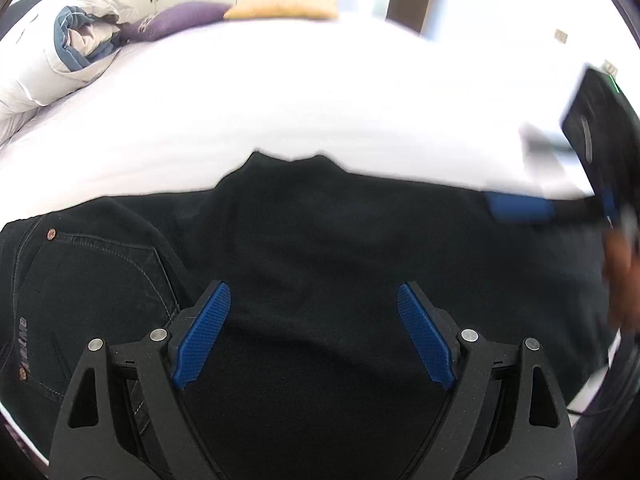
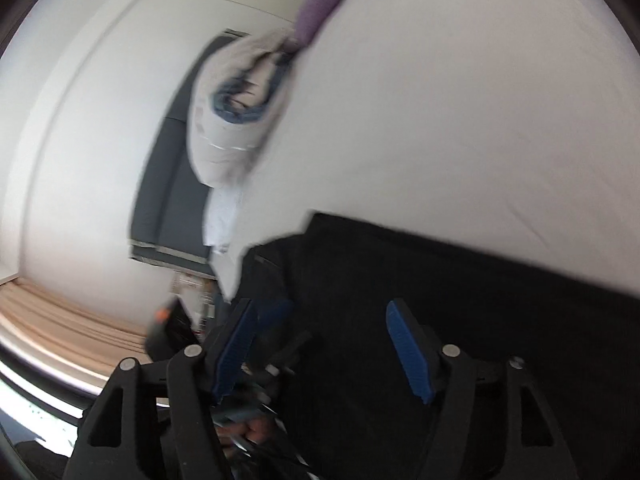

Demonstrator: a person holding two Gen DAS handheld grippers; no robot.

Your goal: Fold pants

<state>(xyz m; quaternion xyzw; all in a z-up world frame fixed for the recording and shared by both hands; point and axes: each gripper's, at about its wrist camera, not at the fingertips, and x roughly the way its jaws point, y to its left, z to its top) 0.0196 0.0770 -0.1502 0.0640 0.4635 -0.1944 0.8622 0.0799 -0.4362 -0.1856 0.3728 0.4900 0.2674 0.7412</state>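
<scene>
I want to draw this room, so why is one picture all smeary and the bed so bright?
Right wrist view: everything is streaked with motion blur, even the duvet. Left wrist view: mostly sharp, only the right claw at the edge is smeared; the white bed is glaringly overexposed, the black pants nearly featureless. Both views bulge like a fishbowl.

We find a bed (image 1: 304,92) covered by a plain white sheet, filling most of the left wrist view. Dark pants (image 1: 320,264) lie spread flat directly on it at 6 o'clock, a stitched back pocket and rivet showing toward 8 o'clock. At 10 o'clock a bundled white and blue duvet (image 1: 60,52) rests on the sheet. At 11 o'clock a purple pillow (image 1: 180,20) lies just beside the duvet, and a yellow pillow (image 1: 284,5) sits at 12 o'clock, touching the purple one. In the blurred right wrist view we see the same sheet at 2 o'clock and the pants at 5 o'clock.
</scene>
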